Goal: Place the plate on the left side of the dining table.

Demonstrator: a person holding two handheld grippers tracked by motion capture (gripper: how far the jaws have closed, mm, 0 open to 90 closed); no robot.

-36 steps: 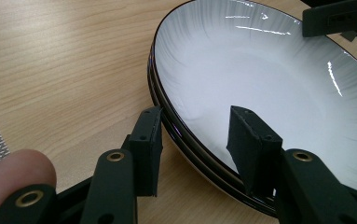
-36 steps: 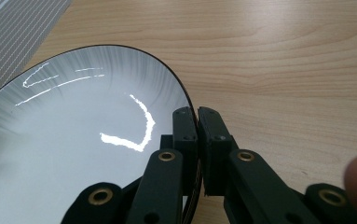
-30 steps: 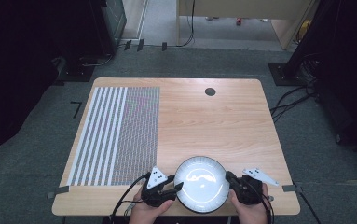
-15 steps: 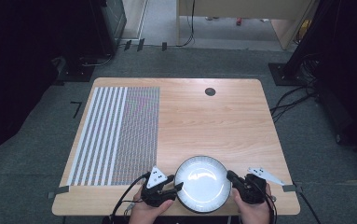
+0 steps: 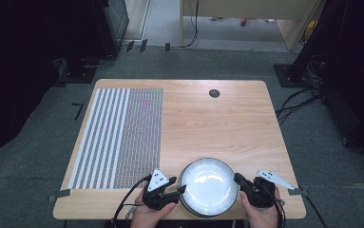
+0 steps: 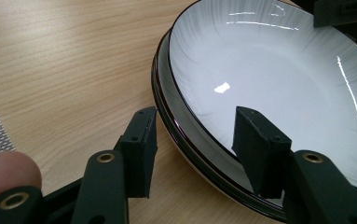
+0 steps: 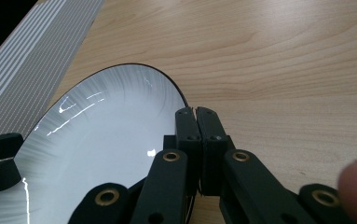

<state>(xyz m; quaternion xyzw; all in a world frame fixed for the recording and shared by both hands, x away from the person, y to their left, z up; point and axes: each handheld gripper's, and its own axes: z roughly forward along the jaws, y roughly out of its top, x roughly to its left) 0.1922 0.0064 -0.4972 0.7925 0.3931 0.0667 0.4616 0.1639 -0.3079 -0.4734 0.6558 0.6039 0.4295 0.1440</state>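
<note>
Both tongs flank stacked plates at table's near edge: left gripper wide, straddling rim; right gripper pinched on top plate's rim. Close left on same plate, lift level w/ both.

Both grippers are matte black: the left gripper and right gripper have blocky rectangular pads, linkage arms pinned with brass-coloured rivets, small dark screw holes, grey three-cornered top plates and trailing black cables.
</note>
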